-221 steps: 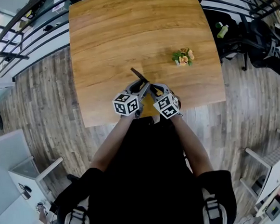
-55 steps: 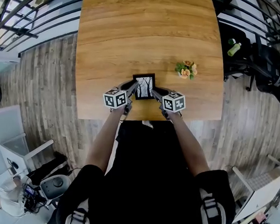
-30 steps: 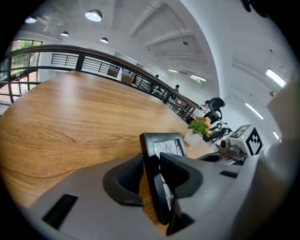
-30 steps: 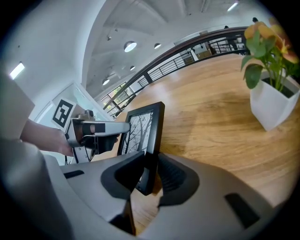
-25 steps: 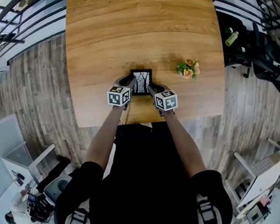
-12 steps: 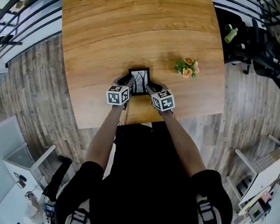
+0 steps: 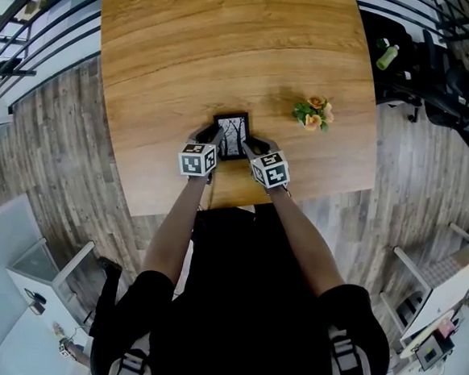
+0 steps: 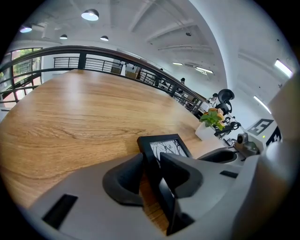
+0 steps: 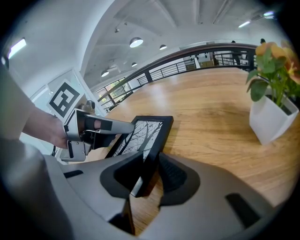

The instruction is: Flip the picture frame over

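L tongs pinch the picture frame by its left edge, R tongs by its right. Both jaw pairs are barely apart, pressed on the black border. Frame is picture-side up, near the worktop's front edge, w/ potted flowers off to its right.

1. Head view: your left grey two-jaw gripper & right grey two-jaw gripper cover the side edges of the black rectangular picture frame; its print's too small to read.
2. Both gripper views: frame's near end hidden behind jaws.
3. Right gripper view: white-potted orange flower plant cut off at right edge.
4. Head view: light wooden table, far edge cut off at top.
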Tool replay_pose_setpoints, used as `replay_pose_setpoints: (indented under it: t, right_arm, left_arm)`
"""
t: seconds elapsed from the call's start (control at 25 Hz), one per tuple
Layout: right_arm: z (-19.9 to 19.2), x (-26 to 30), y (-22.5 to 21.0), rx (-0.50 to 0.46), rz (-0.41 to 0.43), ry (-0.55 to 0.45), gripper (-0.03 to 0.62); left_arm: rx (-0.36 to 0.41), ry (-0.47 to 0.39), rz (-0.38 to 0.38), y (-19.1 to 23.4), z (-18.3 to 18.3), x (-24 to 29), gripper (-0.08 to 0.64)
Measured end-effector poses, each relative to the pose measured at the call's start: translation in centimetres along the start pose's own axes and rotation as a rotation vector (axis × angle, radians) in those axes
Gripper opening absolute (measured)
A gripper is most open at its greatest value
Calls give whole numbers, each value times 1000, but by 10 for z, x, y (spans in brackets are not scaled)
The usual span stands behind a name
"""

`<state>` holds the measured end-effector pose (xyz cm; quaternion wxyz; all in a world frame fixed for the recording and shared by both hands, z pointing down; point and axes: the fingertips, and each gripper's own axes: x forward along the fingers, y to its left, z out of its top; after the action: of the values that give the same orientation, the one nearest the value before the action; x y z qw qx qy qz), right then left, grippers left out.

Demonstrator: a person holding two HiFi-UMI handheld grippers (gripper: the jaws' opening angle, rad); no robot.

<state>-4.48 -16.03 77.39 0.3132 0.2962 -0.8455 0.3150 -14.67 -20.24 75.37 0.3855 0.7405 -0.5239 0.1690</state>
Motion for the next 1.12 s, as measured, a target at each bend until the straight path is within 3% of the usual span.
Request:
replay_pose_setpoints:
  t: [0.72, 1.12]
  right_arm:
    - [-1, 0, -2, 8, -4, -4, 118]
    - [-6, -5, 1, -15, 18, 0, 126]
  left_arm:
    - [84, 7, 41, -1, -1, 4, 126]
    - [81, -44, 56, -2, 6, -9, 127]
